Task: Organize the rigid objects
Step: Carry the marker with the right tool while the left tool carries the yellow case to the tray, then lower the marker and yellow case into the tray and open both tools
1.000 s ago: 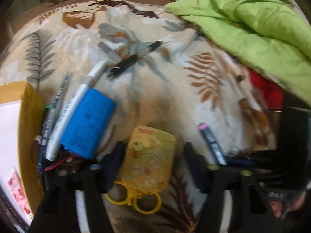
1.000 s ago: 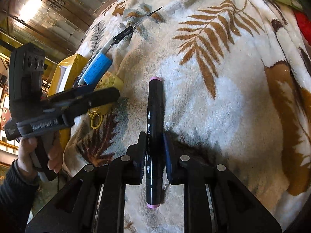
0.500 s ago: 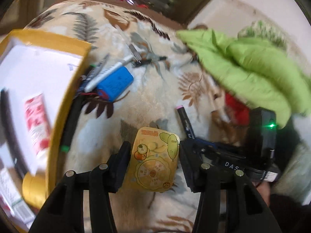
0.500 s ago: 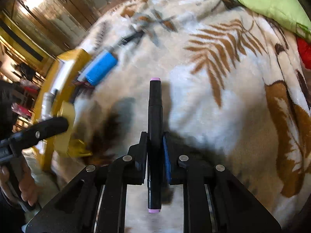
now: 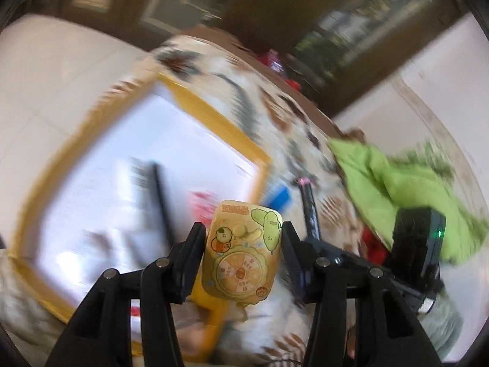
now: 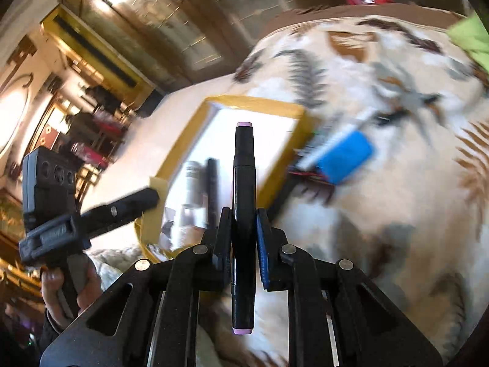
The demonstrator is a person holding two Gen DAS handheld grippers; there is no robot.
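My left gripper is shut on a yellow cartoon-printed toy, held above the near corner of a yellow-rimmed box with a white inside. My right gripper is shut on a black marker with pink end caps, pointing at the same yellow-rimmed box. In the left wrist view the black marker and the right gripper's body show at the right. The left gripper shows at the left of the right wrist view, in a person's hand. Both views are blurred.
Inside the box lie a black pen, a silver tube and a red-printed item. A blue battery pack and pens lie on the leaf-patterned blanket beside the box. A green cloth lies farther right.
Both grippers have risen and swung left toward the yellow-rimmed box, each carrying its object. The toy and the marker have left the blanket, and the left gripper has rolled.
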